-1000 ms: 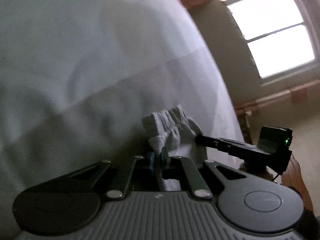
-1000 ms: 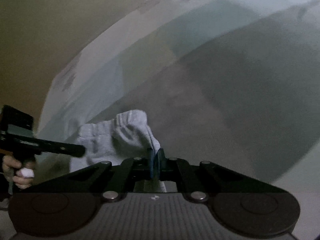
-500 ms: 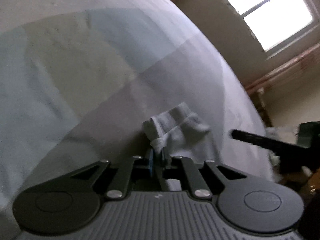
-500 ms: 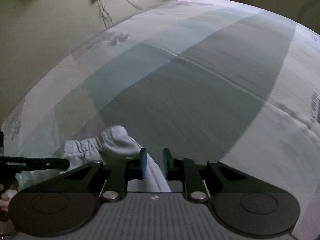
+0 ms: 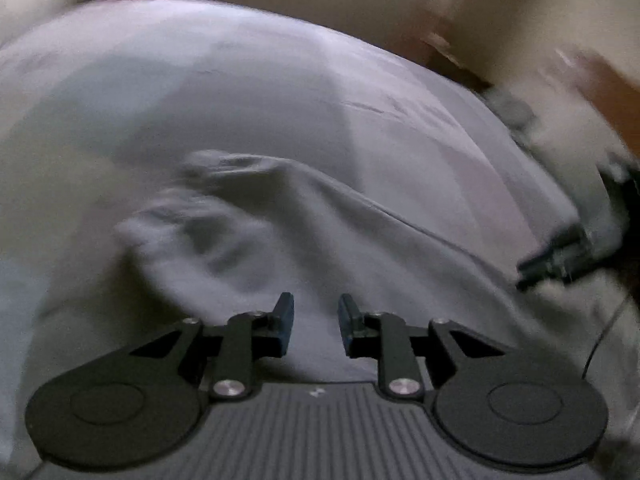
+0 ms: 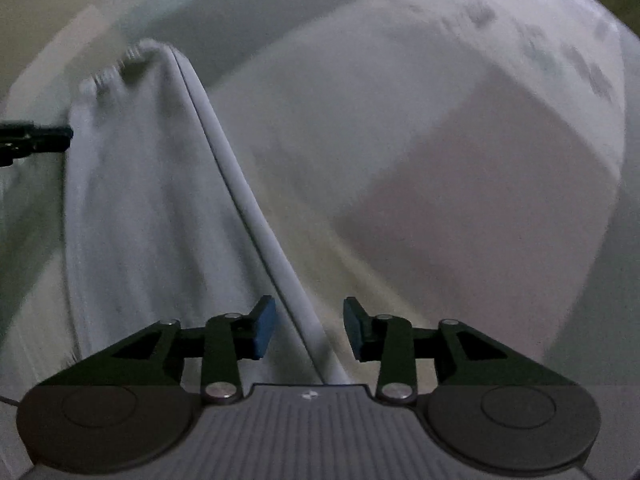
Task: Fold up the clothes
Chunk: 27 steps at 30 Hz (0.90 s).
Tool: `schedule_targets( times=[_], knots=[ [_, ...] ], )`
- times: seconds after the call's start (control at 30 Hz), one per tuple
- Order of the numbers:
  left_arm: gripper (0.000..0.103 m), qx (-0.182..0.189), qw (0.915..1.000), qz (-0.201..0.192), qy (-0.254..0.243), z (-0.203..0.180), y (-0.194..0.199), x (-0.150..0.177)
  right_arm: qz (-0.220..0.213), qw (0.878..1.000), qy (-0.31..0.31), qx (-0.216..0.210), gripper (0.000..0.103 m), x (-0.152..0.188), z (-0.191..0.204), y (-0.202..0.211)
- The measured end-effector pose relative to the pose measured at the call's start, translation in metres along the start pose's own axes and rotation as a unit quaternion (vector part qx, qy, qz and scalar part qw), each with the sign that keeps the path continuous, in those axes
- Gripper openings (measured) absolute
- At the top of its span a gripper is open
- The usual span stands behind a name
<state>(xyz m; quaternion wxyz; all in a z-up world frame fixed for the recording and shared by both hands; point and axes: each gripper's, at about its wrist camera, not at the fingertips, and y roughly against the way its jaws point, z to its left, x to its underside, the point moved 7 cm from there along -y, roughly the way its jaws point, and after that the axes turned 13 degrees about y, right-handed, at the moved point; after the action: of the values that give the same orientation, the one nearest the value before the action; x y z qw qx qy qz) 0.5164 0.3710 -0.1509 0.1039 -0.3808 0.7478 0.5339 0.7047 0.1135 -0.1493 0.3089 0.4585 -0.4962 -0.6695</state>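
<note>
Left wrist view shows the left claw [image 5: 316,322] with its jaws a little apart, nothing pinched between them; they have just been opening, and the pale garment [image 5: 304,232] lies loose on the bed [image 5: 248,80] right under and ahead of the tips. Its gathered end [image 5: 208,184] sits up and to the left in that view.

In the right wrist view the right claw [image 6: 310,326] also stands apart, having just opened, with the garment's folded edge [image 6: 224,168] running between the pads but not pressed by them. That edge gives the long axis: it runs straight away from the right claw toward the gathered end. The left claw's tip shows beside that far end, so the left claw looks nearer to it.
</note>
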Motion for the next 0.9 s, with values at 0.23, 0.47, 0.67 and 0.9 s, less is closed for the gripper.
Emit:
schedule_targets(
  times=[0.23, 0.47, 0.67, 0.9],
  knots=[
    [0.026, -0.03, 0.9904, 0.05, -0.125, -0.033, -0.016, 0.042, -0.028, 0.998, -0.015, 0.059, 0.012, 0.01, -0.007, 0.003],
    [0.026, -0.048, 0.9839, 0.079, -0.153, -0.026, 0.015, 0.043, -0.081, 0.985, -0.113, 0.098, 0.038, 0.036, 0.01, 0.049],
    [0.03, -0.049, 0.9752, 0.07, -0.204, -0.047, -0.009, 0.032, -0.062, 0.942, -0.263, 0.199, 0.047, 0.132, 0.037, 0.063],
    [0.038, -0.073, 0.9709, 0.123, -0.193, -0.022, 0.004, 0.056, -0.115, 0.878, -0.41, 0.22, 0.054, 0.188, -0.014, 0.053]
  ],
)
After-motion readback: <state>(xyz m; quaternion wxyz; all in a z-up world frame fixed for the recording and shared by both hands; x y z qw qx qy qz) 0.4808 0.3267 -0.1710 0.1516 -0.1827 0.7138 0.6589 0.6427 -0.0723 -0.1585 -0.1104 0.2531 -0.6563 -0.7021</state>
